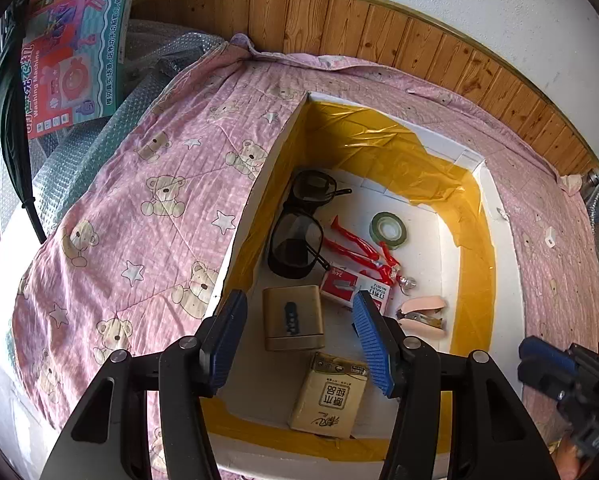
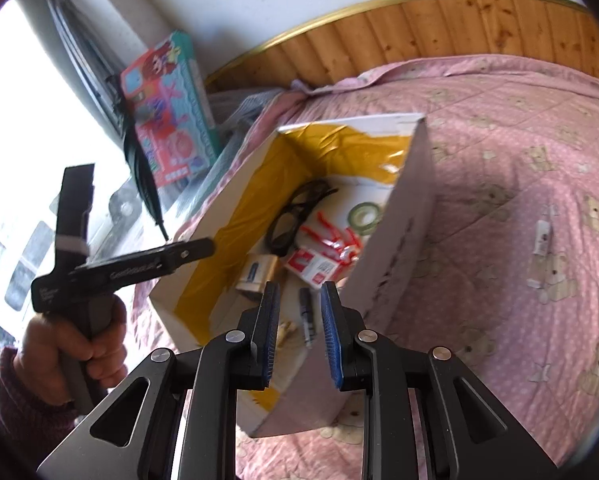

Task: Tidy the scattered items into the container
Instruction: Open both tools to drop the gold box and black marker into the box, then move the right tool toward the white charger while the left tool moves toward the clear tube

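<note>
A white foam box point(image 1: 511, 264) lined with yellow tape sits on the pink bedcover. Inside lie dark sunglasses point(image 1: 299, 232), a green tape roll point(image 1: 388, 229), red plastic pieces point(image 1: 359, 252), a red-and-white staples box point(image 1: 353, 286), a pink staple remover point(image 1: 421, 314), a brass-coloured case point(image 1: 292, 317) and a tissue pack point(image 1: 328, 396). My left gripper point(image 1: 299, 344) hangs open over the box's near end, holding nothing. My right gripper point(image 2: 299, 332) is open above the box point(image 2: 415, 216); a black pen point(image 2: 306, 316) shows beyond its fingers, untouched, over the box floor.
A small white item point(image 2: 542, 236) lies on the bear-print bedcover point(image 2: 499, 160) right of the box. A toy carton point(image 1: 71, 40) and bubble wrap point(image 1: 99, 152) sit at the bed's far corner by the wooden headboard point(image 1: 379, 32). A hand point(image 2: 75, 344) holds the left gripper's handle.
</note>
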A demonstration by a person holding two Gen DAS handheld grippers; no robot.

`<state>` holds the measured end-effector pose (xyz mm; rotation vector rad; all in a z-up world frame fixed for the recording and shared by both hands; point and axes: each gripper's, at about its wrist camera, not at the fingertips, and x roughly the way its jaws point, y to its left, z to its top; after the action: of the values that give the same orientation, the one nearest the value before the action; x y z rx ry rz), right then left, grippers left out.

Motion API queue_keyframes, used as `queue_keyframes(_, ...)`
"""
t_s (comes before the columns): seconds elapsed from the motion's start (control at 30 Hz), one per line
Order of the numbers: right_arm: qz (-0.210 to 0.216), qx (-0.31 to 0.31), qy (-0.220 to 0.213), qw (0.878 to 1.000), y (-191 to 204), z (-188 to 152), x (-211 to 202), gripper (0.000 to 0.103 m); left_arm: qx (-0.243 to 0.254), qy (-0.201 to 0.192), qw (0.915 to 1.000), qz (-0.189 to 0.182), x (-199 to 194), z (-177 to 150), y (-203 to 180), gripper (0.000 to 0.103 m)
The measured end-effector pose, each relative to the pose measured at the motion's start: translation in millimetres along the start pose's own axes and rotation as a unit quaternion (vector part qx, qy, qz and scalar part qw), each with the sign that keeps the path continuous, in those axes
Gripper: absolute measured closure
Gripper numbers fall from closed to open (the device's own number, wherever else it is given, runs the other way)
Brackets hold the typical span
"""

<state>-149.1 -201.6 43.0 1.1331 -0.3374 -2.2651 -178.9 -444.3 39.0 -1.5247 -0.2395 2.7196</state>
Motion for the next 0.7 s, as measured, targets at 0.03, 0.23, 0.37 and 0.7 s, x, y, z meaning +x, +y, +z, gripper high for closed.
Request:
queue_keyframes(0.03, -0.014, 0.009, -0.004, 1.000, -12.5, 2.1, -3.4, 0.079, -0.002, -0.004, 1.0000, -0.005, -5.4, -2.0, -0.6, 0.047)
queue_keyframes(0.23, -0.117, 0.067, 0.004, 0.991, -94.5, 7.4, 0.3, 0.078, 0.002, -0.011, 0.9991, -0.040, -24.8, -16.1, -16.8, 0.046)
queue_keyframes(0.37, -0.181, 0.084, 0.014, 0.980, -145.2, 12.2, 19.5, 0.078, 0.006, -0.012, 0.9979, -0.063, -31.5, -24.6, -31.3, 0.046)
queue_keyframes(0.7, -0.219, 0.070, 0.049, 0.972, -191.1, 18.0, 69.9, 0.087, 0.003, 0.015, 0.9964, -0.084, -19.8, -47.2, -47.3, 0.046)
